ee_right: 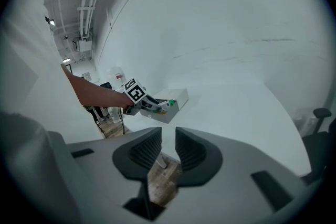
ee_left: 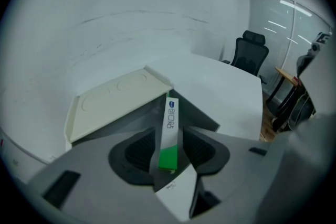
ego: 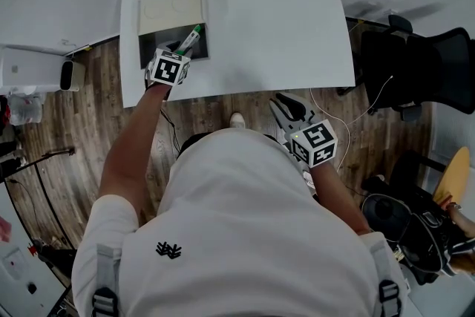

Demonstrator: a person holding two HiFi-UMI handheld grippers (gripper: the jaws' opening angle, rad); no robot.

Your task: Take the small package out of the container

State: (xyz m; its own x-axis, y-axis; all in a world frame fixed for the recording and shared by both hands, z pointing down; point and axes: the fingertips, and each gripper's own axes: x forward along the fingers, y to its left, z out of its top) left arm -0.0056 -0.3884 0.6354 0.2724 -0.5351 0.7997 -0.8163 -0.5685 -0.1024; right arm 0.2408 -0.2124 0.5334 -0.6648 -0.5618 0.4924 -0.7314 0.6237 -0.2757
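At the left side of the white table [ego: 274, 18], your left gripper [ee_left: 169, 140] reaches into the open grey box [ego: 148, 44], which has a cream lid [ego: 171, 11] covering its far half. Its jaws stand wide. The small white-and-green package [ee_left: 170, 118] is tilted between them over the box's open part, and the pads look just clear of its sides. Your right gripper [ee_right: 168, 149] hangs off the table's near edge, well apart from the box. Its jaws are narrowly parted and empty.
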